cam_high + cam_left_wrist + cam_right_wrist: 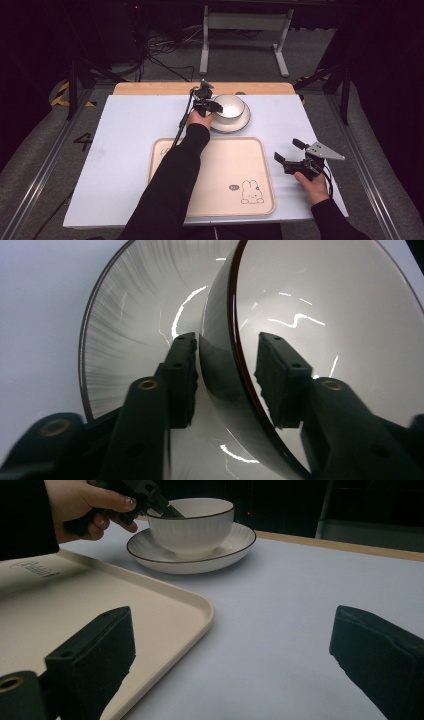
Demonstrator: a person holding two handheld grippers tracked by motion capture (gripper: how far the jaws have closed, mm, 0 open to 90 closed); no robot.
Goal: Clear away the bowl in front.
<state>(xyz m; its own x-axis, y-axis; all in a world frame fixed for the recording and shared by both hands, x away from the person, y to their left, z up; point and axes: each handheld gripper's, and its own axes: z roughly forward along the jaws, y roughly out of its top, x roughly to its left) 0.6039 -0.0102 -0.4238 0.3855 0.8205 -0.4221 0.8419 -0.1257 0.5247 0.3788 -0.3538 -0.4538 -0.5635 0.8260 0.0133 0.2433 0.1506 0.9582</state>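
Bowl (231,105) sits on plate (235,122) at twelve o'clock; left gripper (227,375) straddles its rim, one pad touching, not clamped. Right gripper (289,151) released, at four o'clock.

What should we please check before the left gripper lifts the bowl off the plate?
1. Left gripper straddles the bowl rim, one finger inside, one outside: ok.
2. Fingers pressing firmly on the wall: cannot tell; a gap shows at the inner one.
3. Bowl sits upright on the plate: ok.
4. Tray has free space: ok.
5. Right gripper open, apart from the bowl: ok.
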